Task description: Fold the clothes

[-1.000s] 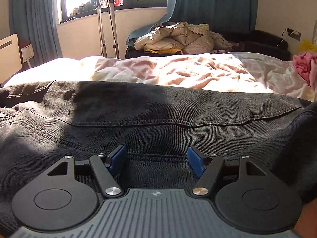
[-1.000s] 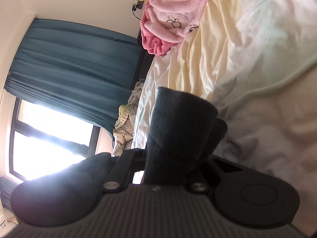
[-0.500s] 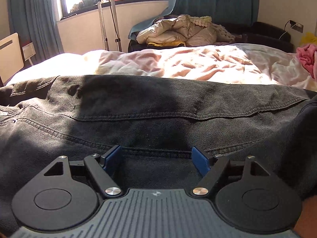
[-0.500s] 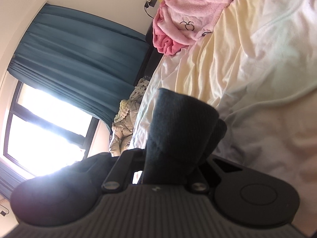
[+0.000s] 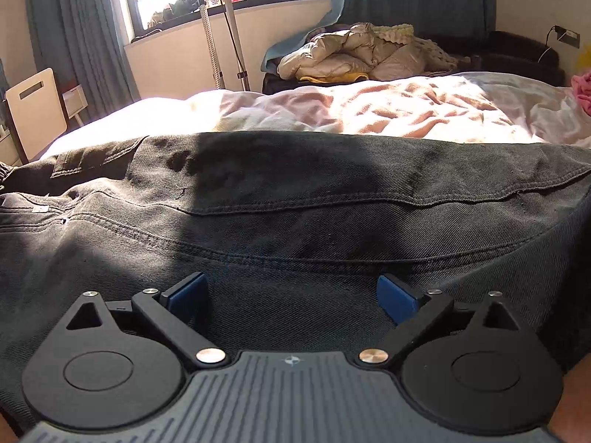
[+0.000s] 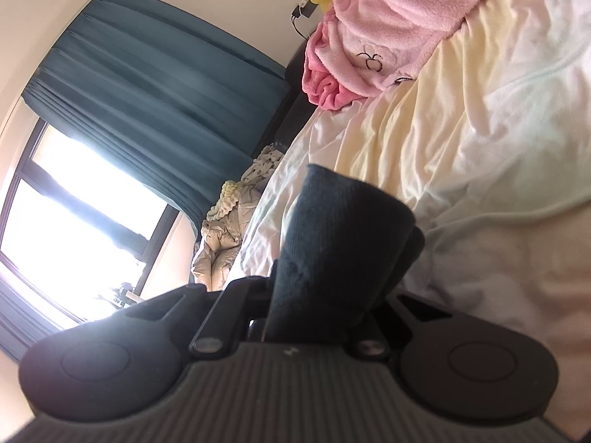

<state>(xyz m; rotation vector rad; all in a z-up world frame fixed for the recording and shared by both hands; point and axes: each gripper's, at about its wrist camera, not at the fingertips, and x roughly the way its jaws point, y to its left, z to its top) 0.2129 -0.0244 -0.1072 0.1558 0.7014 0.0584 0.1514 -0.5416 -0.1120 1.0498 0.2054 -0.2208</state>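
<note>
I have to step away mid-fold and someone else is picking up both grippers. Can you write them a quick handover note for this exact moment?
Left gripper: open, low over the dark jeans, holding nothing.
Right gripper: shut on a fold of dark fabric, lifted above the bed sheet; it looks like part of the jeans, though the link is out of view.
Jeans lie spread across the bed, seams visible, no finished fold seen.
A pink fleece garment sits crumpled farther up the bed, untouched.
Left: carry the lifted end over, flatten, then likely the pink garment.
</note>
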